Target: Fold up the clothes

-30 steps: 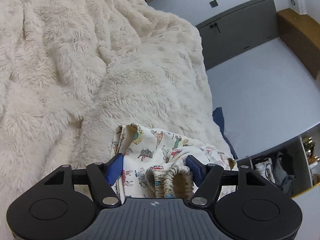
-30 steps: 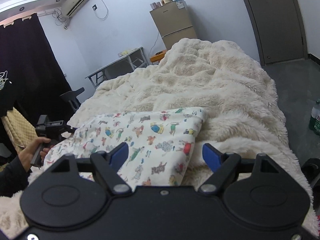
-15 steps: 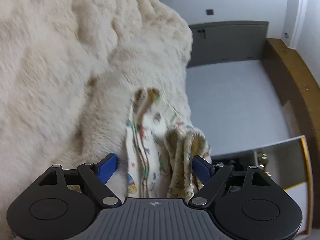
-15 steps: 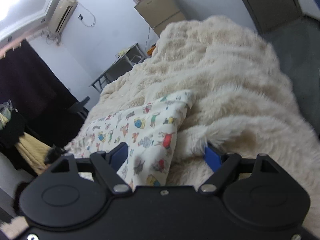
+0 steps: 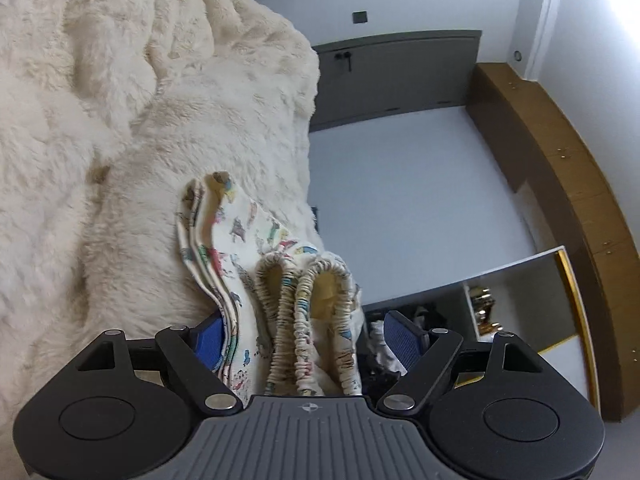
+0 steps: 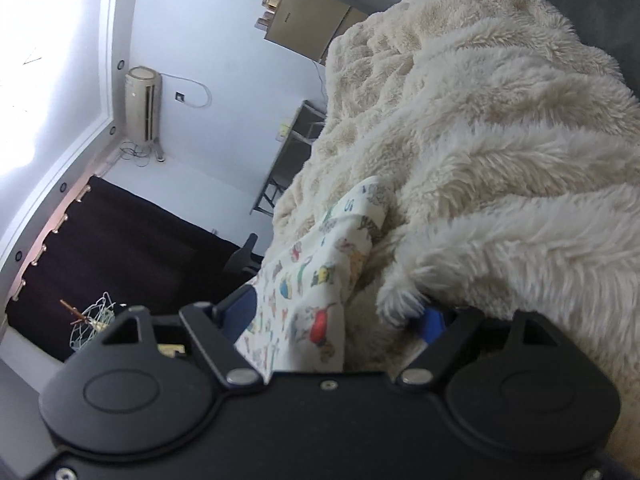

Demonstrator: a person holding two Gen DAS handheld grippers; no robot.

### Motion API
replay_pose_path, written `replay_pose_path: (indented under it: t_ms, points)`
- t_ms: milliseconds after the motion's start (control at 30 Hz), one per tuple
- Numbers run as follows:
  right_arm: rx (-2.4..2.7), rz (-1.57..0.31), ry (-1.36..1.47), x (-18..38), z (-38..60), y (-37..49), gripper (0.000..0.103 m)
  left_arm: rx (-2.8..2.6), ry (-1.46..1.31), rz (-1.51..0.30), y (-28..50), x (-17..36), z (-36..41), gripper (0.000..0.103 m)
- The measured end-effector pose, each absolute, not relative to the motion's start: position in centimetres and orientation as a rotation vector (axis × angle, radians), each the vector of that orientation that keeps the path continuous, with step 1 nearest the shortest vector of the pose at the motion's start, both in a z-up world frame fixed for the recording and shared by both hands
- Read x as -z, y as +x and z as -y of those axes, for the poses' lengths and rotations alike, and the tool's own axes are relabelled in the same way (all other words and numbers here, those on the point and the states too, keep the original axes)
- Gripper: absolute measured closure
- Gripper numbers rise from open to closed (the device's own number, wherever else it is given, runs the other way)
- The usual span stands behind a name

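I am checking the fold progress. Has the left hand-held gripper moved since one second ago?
Yes. The left hand-held gripper has rolled: the grey door, slanted at the upper right before, now lies nearly level, and the printed garment stands on edge.

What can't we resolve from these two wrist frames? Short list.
- Left wrist: the printed garment runs under the left gripper body, so its near end is hidden.
- Right wrist: the right gripper has one blue finger half buried in the fluffy blanket; contact with the garment cannot be told.
- Both views: the garment's type and how far it is folded; only a strip shows.
- Right wrist: items on the cabinet are too small.
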State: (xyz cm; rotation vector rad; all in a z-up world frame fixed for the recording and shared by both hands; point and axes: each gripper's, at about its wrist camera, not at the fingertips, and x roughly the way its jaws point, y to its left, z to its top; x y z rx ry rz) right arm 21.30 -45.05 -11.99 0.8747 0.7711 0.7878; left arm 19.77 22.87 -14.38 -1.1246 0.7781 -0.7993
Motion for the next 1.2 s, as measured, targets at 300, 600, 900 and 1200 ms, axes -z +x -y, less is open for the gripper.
replay_pose_path:
  t_ms: [300,600,900,1200]
  points:
    - [-0.707,-0.755,0.684,9.3,44.1,20.7,0.086,0.692,-0.829,-0.782,19.3,10.5,-20.8,0.080]
    - [-0.732,-0.825,0.588,8.9,43.6,20.3,0.068,0.689,-0.680,-0.735,18.6,6.5,-19.3,0.082]
    - [-0.766,-0.656,0.507,3.3,43.0,17.7,0.095,0.712,-0.577,-0.707,18.4,2.1,-18.4,0.083]
    - [-0.791,-0.526,0.365,-3.4,41.8,13.9,0.095,0.764,-0.373,-0.544,16.0,-10.9,-17.4,0.084]
